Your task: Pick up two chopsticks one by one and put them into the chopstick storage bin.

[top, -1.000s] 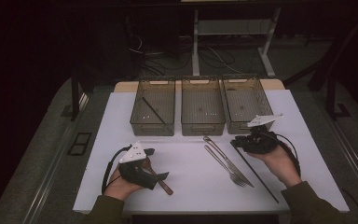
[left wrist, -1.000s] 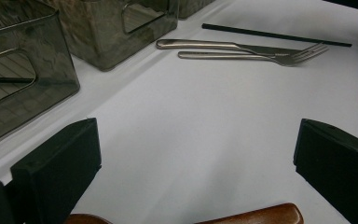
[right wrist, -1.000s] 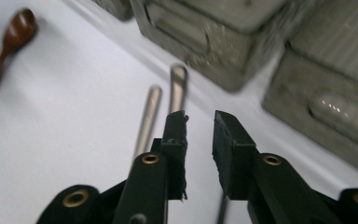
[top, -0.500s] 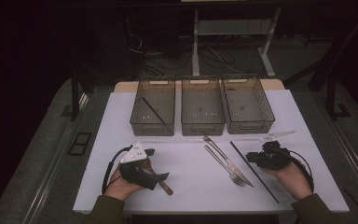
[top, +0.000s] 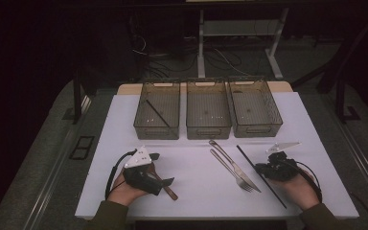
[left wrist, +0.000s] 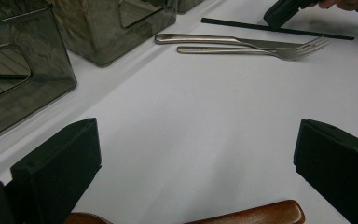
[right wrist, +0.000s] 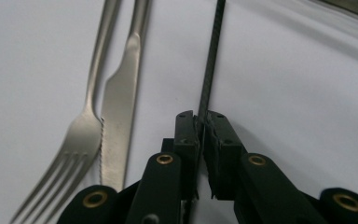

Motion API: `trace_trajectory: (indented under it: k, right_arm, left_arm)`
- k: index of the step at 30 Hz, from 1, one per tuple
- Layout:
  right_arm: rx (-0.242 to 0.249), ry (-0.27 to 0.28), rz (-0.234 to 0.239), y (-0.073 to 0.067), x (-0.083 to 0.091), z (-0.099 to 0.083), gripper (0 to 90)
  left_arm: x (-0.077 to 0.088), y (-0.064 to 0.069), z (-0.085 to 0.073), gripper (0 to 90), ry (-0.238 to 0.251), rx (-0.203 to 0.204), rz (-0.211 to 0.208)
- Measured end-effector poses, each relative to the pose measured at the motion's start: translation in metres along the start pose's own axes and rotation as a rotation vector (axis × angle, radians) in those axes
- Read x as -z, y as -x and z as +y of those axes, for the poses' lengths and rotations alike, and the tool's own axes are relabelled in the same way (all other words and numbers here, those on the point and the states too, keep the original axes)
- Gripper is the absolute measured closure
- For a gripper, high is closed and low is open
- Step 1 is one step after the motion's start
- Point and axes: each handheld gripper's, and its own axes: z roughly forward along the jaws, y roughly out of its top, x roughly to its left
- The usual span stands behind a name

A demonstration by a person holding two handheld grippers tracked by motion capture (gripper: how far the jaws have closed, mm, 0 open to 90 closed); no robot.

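The black chopstick (right wrist: 210,70) lies flat on the white table (top: 191,158), just right of the table knife (right wrist: 119,116) and fork (right wrist: 81,140), and the right gripper (right wrist: 201,122) has just closed its jaws on it near the middle of its length.

The rod is thin and the grip narrow, so on lifting it could pivot between the pads and droop, or slip out. Swinging, it could knock the knife beside it.

The left gripper (left wrist: 193,154) rests with jaws wide apart and nothing between them; a brown wooden handle (left wrist: 247,215) lies just under it, its near end cut off by the frame.

Farther off stand three clear bins (top: 208,115); the left bin (top: 157,112) holds another dark stick (top: 157,112). I cannot tell what the small specks in the other two are.
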Motion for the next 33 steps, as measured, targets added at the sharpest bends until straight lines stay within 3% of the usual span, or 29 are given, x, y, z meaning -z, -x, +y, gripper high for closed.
trace_trajectory:
  k: [27,33]
  right_arm:
    - [0.063,-0.018,-0.033,0.0015,-0.0020,-0.0002,85.0]
    - [0.041,-0.009,-0.017,0.0065,-0.0006,-0.0002,85.1]
  left_arm:
    - [-0.0009,0.0002,-0.0005,0.0,-0.001,-0.003,-0.004]
    - [-0.0012,-0.0002,-0.0006,0.0,-0.002,-0.004,-0.005]
